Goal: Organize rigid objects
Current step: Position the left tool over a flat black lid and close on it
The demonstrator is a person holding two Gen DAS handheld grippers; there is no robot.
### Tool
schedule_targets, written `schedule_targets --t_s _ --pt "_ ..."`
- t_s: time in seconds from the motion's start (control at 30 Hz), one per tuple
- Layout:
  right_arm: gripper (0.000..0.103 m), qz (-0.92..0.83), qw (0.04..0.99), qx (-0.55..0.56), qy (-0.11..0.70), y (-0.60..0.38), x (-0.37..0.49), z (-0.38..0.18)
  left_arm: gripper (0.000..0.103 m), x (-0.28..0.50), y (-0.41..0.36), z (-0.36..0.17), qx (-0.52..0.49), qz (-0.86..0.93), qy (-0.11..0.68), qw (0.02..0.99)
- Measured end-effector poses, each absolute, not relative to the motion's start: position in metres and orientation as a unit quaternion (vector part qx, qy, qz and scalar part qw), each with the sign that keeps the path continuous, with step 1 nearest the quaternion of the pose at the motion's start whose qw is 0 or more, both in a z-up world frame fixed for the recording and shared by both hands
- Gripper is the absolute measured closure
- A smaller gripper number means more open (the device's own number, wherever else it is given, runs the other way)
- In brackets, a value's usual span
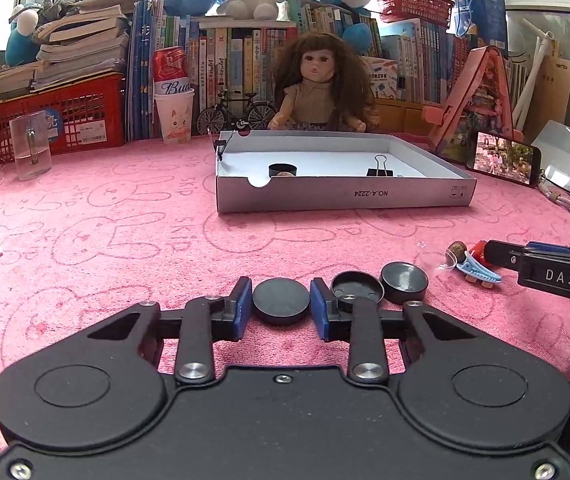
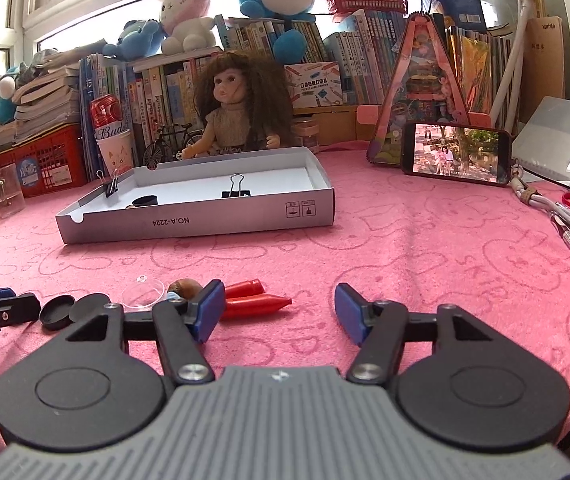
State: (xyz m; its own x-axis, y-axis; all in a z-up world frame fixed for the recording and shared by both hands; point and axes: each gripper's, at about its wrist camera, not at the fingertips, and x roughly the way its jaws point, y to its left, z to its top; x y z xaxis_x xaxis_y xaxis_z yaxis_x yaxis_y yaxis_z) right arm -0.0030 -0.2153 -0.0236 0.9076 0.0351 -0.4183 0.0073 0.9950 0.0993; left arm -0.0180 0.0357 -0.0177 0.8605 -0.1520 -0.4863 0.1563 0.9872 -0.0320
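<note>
Left tongs (image 1: 281, 300) are clamped down around a flat black round cap (image 1: 281, 301) lying on the pink surface (image 1: 125, 240), blue pads tight against its edge at 9 and 3 o'clock, so I'd call that a grip ready to lift. Two more black caps (image 1: 381, 283) sit just past it at about 2 o'clock, one flipped hollow side up. Right tongs (image 2: 279, 308) are spread wide with nothing between them, hovering low over the cloth; red crayon-like pieces (image 2: 255, 298) lie just off the left pad at 10 o'clock, beside a clear little dish (image 2: 143, 293) and a brown nut-looking thing (image 2: 181, 286), probably the next pick. The white cardboard tray (image 2: 205, 226) waits at 12 o'clock, obviously the drop-off spot: it already holds a black cap (image 2: 144, 201), a black binder clip (image 2: 236, 193) standing mid-tray, plus another clip (image 2: 111, 188) pinched on the left wall. My guess is we're partway through.
</note>
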Motion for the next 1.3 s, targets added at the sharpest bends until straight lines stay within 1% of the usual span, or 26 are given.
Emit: schedule_targets --t_s 0.23,0.6,1.17,1.23,1.3 --pt "0.040 0.003 0.978 0.053 0.204 -0.214 -0.009 -0.025 0.073 -0.018 0.037 -0.017 -0.001 -0.080 0.252 0.964" --pt "0.040 0.014 0.980 0.011 0.199 -0.203 -0.005 -0.026 0.073 -0.018 0.035 -0.016 -0.001 -0.080 0.251 0.965" --pt "0.040 0.024 0.979 0.008 0.201 -0.199 -0.001 -0.025 0.073 -0.017 0.034 -0.014 -0.005 -0.078 0.250 0.965" --pt "0.044 0.025 0.979 0.007 0.203 -0.198 0.000 -0.026 0.073 -0.017 0.034 -0.014 -0.007 -0.078 0.250 0.965" --pt "0.054 0.027 0.977 0.007 0.210 -0.198 0.002 -0.026 0.073 -0.016 0.033 -0.014 -0.009 -0.077 0.249 0.965"
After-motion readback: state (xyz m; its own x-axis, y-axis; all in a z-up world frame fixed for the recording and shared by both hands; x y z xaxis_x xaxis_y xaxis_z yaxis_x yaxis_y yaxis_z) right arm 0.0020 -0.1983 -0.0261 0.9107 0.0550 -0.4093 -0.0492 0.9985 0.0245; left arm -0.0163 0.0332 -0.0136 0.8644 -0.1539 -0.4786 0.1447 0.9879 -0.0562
